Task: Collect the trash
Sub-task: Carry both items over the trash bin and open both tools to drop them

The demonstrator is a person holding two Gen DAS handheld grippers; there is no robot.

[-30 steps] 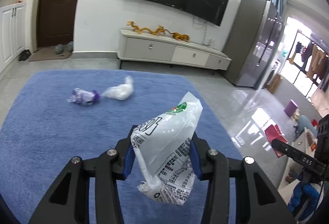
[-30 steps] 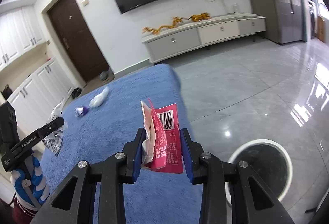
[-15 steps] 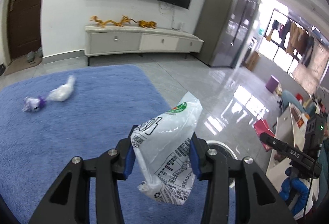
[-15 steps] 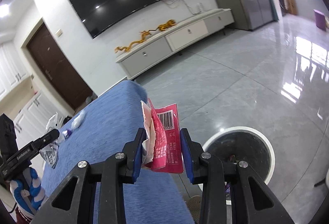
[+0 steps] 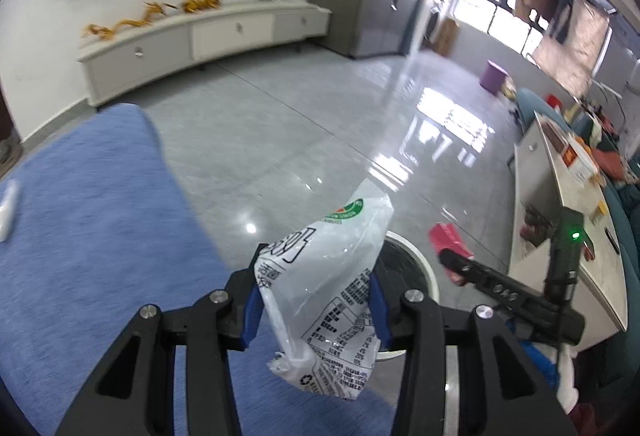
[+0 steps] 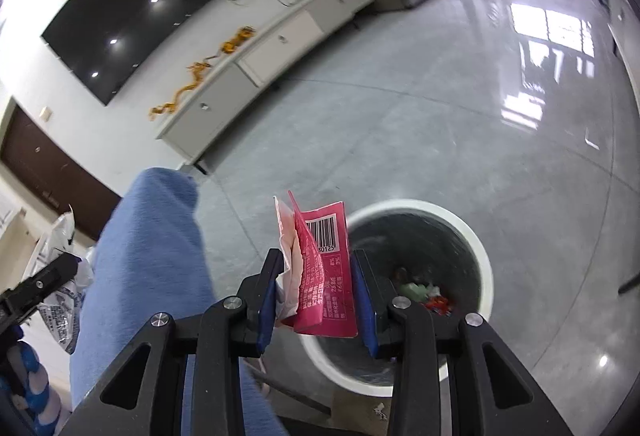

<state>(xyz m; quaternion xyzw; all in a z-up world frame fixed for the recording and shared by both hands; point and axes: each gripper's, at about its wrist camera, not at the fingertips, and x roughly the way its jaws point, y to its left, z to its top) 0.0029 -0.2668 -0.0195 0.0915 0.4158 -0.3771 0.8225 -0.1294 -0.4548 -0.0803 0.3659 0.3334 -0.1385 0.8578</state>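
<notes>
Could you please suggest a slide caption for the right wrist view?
Right claw grips a pink wrapper over the white-rimmed trash bin beside the blue rug.

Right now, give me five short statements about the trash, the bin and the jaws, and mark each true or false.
1. The left gripper holds a white printed plastic bag. True.
2. The right gripper holds a green bottle. False: its jaws clamp a pink wrapper with a barcode.
3. The round white-rimmed bin is empty. False: green and red scraps lie at its bottom.
4. The bin stands on the blue carpet. False: it stands on grey tile beside the carpet.
5. A purple stool stands far off near the window. True.
</notes>
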